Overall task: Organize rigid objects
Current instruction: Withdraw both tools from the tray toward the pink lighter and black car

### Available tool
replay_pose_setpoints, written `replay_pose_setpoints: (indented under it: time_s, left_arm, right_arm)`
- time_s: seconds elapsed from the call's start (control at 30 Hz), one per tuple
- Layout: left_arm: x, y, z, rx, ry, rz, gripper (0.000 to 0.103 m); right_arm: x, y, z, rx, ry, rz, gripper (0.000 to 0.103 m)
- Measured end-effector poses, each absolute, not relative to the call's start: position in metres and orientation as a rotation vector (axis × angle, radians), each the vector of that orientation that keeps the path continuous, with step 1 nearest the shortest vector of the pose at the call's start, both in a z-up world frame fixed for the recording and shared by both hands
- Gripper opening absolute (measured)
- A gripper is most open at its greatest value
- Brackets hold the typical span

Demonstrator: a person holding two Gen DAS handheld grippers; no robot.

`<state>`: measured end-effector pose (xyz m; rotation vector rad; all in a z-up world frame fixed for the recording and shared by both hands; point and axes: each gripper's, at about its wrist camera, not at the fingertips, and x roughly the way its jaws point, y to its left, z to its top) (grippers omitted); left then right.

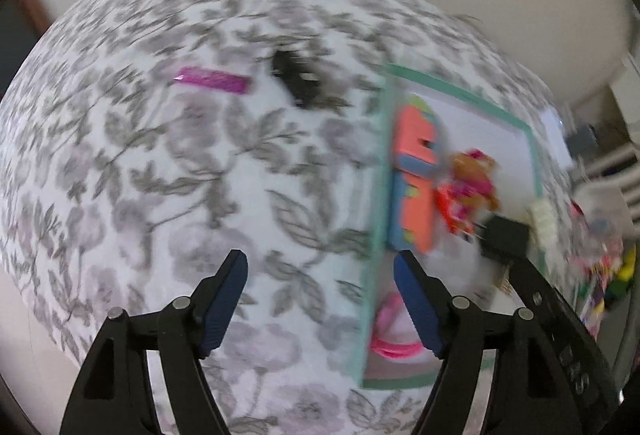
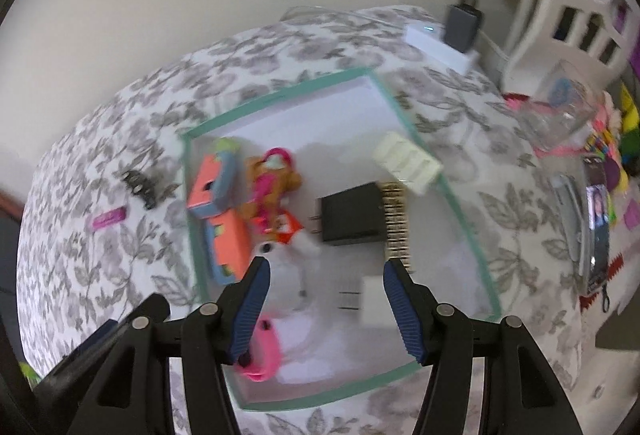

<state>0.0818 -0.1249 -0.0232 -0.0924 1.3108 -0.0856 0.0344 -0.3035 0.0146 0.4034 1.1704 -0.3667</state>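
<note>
Floral cloth [image 1: 168,171] is covering the table; a green-rimmed tray [image 2: 404,115] is sitting on it, already holding orange boxes [image 2: 212,191], a doll [image 2: 272,183], a black plug [image 2: 352,213], a white plug [image 2: 374,301] and a pink band [image 2: 262,355]. Left gripper [image 1: 320,309] is hanging released, empty, over cloth at the tray's edge. Right gripper [image 2: 326,309] is standing released over the white plug, pads not pressing. Purple strip [image 1: 212,79] and black clip [image 1: 298,81] are still lying outside. Judgement: left should be squaring its jaws across the clip before closing.
</note>
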Motion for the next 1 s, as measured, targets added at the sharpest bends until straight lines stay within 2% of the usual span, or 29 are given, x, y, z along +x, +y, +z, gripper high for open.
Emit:
replay_pose_setpoints:
  time_s: [0.07, 0.17, 0.23, 0.63, 0.7, 0.93, 1.0]
  left_arm:
    - [0.087, -0.111, -0.027, -0.103, 1.312, -0.021, 0.087]
    - [0.092, -0.093, -0.032, -0.122, 1.320, 0.043, 0.089]
    - [0.095, -0.083, -0.035, -0.141, 1.328, 0.069, 0.096]
    - [0.100, -0.043, -0.038, -0.182, 1.322, 0.203, 0.097]
    - [0.101, -0.040, -0.039, -0.187, 1.324, 0.212, 0.097]
    - [0.103, -0.038, -0.040, -0.190, 1.330, 0.208, 0.098]
    - [0.104, -0.039, -0.041, -0.191, 1.334, 0.193, 0.102]
  right_arm:
    - [0.038, -0.291, 0.012, 0.397, 1.173, -0.332, 0.072]
    - [0.044, -0.275, 0.010, 0.384, 1.174, -0.287, 0.073]
    - [0.045, -0.266, 0.010, 0.353, 1.170, -0.277, 0.078]
    - [0.053, -0.248, 0.004, 0.299, 1.174, -0.256, 0.082]
    - [0.053, -0.246, 0.003, 0.292, 1.176, -0.256, 0.093]
    - [0.054, -0.244, 0.004, 0.270, 1.166, -0.252, 0.099]
    - [0.054, -0.243, 0.004, 0.256, 1.164, -0.248, 0.103]
